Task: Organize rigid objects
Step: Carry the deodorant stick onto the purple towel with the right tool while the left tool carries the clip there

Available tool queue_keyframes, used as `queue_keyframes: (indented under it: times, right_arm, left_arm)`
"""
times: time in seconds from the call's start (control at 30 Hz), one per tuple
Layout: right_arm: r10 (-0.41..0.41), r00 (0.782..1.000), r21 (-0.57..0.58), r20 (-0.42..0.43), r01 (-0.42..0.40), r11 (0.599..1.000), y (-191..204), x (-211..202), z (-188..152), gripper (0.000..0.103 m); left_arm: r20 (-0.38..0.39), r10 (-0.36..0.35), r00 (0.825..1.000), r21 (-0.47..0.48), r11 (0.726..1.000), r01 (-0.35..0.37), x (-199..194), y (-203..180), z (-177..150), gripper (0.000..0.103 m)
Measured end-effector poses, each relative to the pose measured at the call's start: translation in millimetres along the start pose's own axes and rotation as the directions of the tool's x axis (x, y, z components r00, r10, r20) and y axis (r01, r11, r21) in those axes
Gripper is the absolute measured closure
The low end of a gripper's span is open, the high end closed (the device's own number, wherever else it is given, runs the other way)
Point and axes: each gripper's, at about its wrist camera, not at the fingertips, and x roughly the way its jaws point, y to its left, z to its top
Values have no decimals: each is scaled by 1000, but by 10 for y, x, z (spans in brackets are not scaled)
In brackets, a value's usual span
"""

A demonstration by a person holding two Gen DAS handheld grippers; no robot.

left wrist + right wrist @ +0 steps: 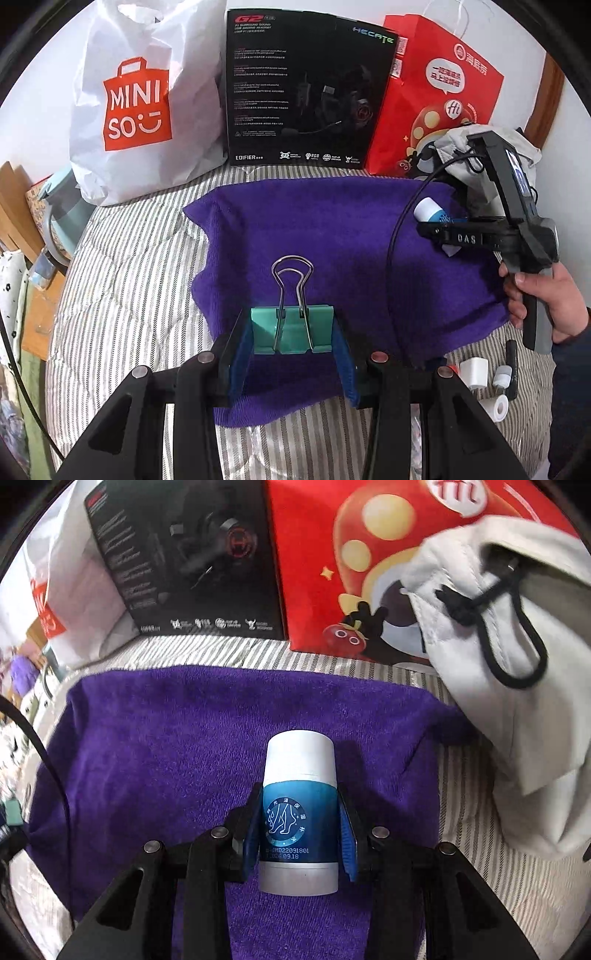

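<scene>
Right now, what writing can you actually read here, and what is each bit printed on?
"MINISO": white bag
"G2", "HECATE", "EDIFIER": black box
"Hi": red bag
"DAS": right gripper
"09.18" and a code, partly legible: blue tube
Box small print and red bag's Chinese characters: too small to read.

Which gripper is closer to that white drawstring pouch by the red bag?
Right. The right gripper sits beside the white drawstring pouch; the left gripper is farther back.

One binder clip (pixel 293 328), one blue-and-white tube (pixel 299 812), one purple towel (pixel 332 229). Three bags: one white (pixel 147 92), one red (pixel 436 92), one grey drawstring (pixel 498 646). One black box (pixel 303 88). Three small white cylinders (pixel 474 373) on the bed.
</scene>
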Motion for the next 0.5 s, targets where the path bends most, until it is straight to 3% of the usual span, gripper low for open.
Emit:
queue_keyframes:
  times: [0.07, 0.1, 0.2, 0.5]
  right_arm:
    - [22, 1000, -32, -9, -22, 999, 53, 11, 2, 46]
    - [23, 1000, -47, -17, -24, 999, 83, 12, -9, 44]
    - [-14, 1000, -72, -26, 12, 997, 123, -44, -62, 44]
    - [32, 998, -22, 49, -31, 999, 3, -792, -310, 44]
  left_arm:
    - [1, -2, 1000, -11, 1000, 2, 31, 15, 37, 64]
    - [2, -3, 1000, -15, 1000, 3, 50, 22, 62, 64]
    - [7, -2, 1000, -26, 1000, 3, 133, 78, 119, 64]
    - [15, -12, 1000, -33, 999, 13, 476, 128, 382, 64]
